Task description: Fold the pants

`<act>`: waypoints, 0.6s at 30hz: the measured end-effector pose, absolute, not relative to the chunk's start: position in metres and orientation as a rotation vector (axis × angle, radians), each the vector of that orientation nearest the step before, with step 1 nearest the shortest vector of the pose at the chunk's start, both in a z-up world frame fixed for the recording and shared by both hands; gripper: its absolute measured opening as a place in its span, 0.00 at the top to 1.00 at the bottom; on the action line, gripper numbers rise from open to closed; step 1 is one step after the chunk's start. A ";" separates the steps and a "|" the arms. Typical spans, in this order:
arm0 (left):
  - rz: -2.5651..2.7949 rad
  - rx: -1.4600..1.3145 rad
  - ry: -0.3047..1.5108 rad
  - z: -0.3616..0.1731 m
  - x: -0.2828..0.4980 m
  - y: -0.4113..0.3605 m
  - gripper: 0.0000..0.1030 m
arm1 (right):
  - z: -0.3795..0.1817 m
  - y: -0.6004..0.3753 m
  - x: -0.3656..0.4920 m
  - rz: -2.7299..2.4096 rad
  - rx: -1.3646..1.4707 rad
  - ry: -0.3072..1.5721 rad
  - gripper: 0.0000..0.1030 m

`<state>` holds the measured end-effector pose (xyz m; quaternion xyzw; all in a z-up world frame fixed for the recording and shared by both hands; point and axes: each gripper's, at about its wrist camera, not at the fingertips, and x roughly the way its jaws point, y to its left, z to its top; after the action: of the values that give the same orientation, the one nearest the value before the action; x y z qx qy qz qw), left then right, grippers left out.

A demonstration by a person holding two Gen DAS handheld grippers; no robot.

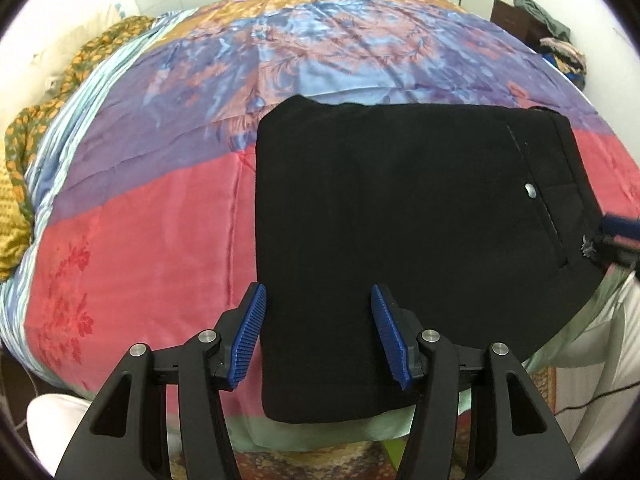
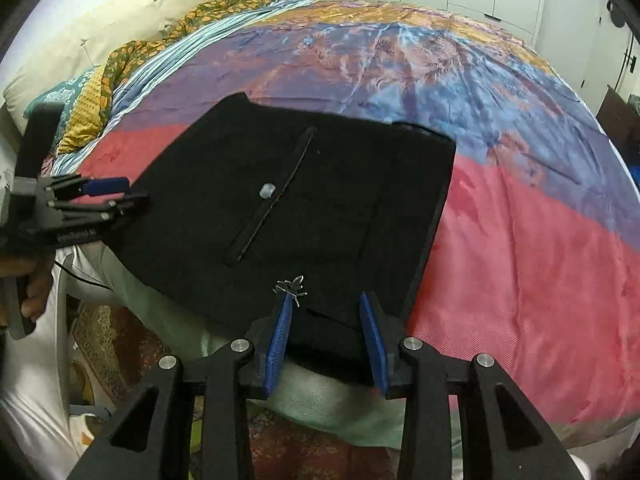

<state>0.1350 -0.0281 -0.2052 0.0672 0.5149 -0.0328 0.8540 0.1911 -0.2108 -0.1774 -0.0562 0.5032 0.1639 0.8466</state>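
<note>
**Pants folded flat at the near edge of the bed**

Pants [image 1: 400, 216], black and folded into a compact rectangle, lie on the pink band of the colourful bedspread [image 1: 140, 220], with their near edge hanging slightly over the side of the bed. A back pocket slit with a pale button [image 2: 267, 191] faces up.

My left gripper [image 1: 318, 300] hangs over the near left corner of the pants, its blue pads [image 1: 250, 332] set about halfway apart with nothing pinched between them; the cloth simply lies beneath. My right gripper [image 2: 326, 306] stands over the near right part of the pants, its jaws partly apart and gripping nothing, the fabric lying below them. A small silvery tag [image 2: 290, 286] sits just at the tip of its left pad. A patterned yellow-green blanket [image 2: 132, 56] is bunched at the far side of the bed.
</note>
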 end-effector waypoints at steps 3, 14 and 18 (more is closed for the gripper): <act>-0.068 0.134 1.089 -0.206 0.137 -0.028 0.44 | -0.153 -0.214 0.202 0.347 -0.108 1.011 0.64; -0.076 0.163 1.103 -0.210 0.138 -0.031 0.38 | -0.192 -0.201 0.295 0.265 -0.070 1.075 0.58; -0.109 0.112 1.111 -0.204 0.135 -0.025 0.35 | -0.182 -0.208 0.274 0.266 -0.010 1.043 0.58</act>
<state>0.1352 -0.0247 -0.2041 0.0529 0.5268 -0.0516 0.8467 0.2744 -0.2077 -0.1822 -0.0049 0.4967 0.1266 0.8586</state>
